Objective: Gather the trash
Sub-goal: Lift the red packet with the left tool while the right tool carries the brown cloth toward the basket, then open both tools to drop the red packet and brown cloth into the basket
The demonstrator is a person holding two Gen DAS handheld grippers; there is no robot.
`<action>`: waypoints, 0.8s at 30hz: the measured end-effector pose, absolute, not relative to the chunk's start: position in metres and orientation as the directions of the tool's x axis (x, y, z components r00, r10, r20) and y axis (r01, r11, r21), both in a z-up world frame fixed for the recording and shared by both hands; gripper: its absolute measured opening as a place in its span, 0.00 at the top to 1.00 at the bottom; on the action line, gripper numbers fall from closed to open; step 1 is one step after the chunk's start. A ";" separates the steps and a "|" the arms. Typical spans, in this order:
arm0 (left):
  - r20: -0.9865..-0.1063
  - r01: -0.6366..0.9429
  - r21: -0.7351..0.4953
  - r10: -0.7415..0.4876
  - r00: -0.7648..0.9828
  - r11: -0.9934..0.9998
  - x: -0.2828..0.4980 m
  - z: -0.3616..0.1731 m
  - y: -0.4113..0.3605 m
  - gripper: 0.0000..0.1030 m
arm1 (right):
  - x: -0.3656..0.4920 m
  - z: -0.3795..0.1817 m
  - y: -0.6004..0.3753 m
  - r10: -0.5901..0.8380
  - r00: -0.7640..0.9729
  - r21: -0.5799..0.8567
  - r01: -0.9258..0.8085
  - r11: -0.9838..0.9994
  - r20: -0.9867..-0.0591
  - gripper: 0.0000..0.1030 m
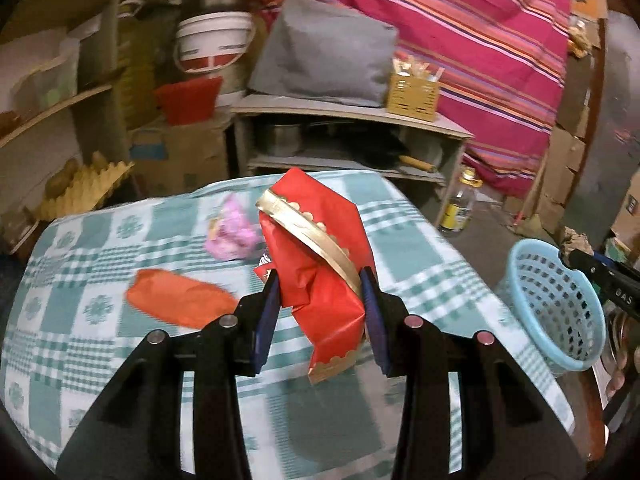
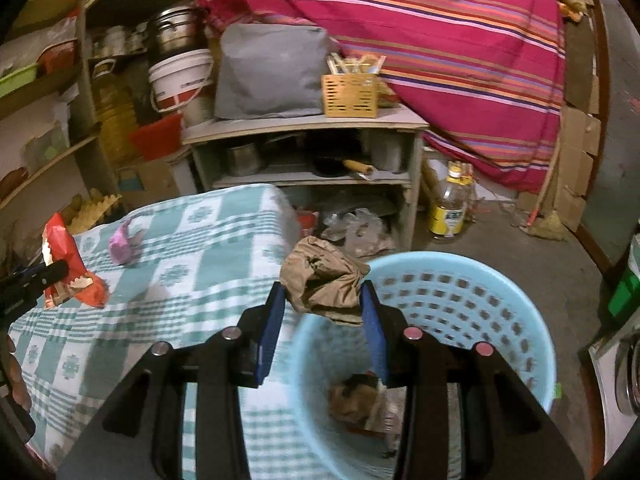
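Basically the right gripper (image 2: 322,300) was clamped on a crumpled brown paper wad (image 2: 322,284), jaws pinching it from both sides, and hung over the near rim of the light blue basket (image 2: 500,320), likely so the wad would fall inside on release. Some brown scraps (image 2: 360,400) already lay at the basket bottom, so it served as the trash bin; it sat on the floor just beside the table edge, within reach of both arms. Left gripper (image 1: 320,292) was closed on a red wrapper with gold scalloped trim (image 1: 320,240), holding it by its lower crumpled part, lifted off the green checked tablecloth (image 1: 80,300), probably waiting its turn at the basket, which showed at the right of the left wrist view. Still on the cloth were an orange-red wrapper (image 1: 180,300) lying flat and a pink crumpled piece (image 1: 232,232) farther back, near each other but apart. Judged roughly midway: two pieces in hand, two on the table. Motion blur made the small print on the wrappers unreadable.
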State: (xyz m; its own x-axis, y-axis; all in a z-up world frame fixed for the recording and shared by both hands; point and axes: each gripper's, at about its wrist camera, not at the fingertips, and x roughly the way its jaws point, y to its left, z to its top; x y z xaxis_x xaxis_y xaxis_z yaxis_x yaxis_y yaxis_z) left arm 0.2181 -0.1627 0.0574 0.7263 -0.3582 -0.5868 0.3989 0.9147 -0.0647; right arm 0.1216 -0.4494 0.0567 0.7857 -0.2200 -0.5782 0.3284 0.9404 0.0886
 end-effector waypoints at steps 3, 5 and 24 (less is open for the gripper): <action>-0.582 0.436 -0.075 -0.394 0.711 0.897 0.212 0.059 -0.186 0.63 | 0.110 0.056 -0.467 -0.242 0.778 0.086 0.353 0.932 -0.580 0.62; -0.578 0.461 -0.088 -0.422 0.699 0.883 0.208 0.059 -0.204 0.63 | 0.102 0.055 -0.479 -0.255 0.773 0.086 0.370 0.925 -0.581 0.62; -0.609 0.677 -0.110 -0.588 0.533 0.728 0.168 0.017 -0.372 0.62 | 0.052 0.039 -0.560 -0.305 0.729 0.100 0.454 0.885 -0.613 0.62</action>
State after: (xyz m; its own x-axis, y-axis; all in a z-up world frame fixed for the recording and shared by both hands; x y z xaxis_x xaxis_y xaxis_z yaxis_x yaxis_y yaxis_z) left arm 0.1683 -0.3716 0.0170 0.5328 -0.5879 -0.6088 0.6772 0.7276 -0.1100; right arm 0.0522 -0.5596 0.0390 0.7293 -0.3049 -0.6125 0.4542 0.8853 0.1001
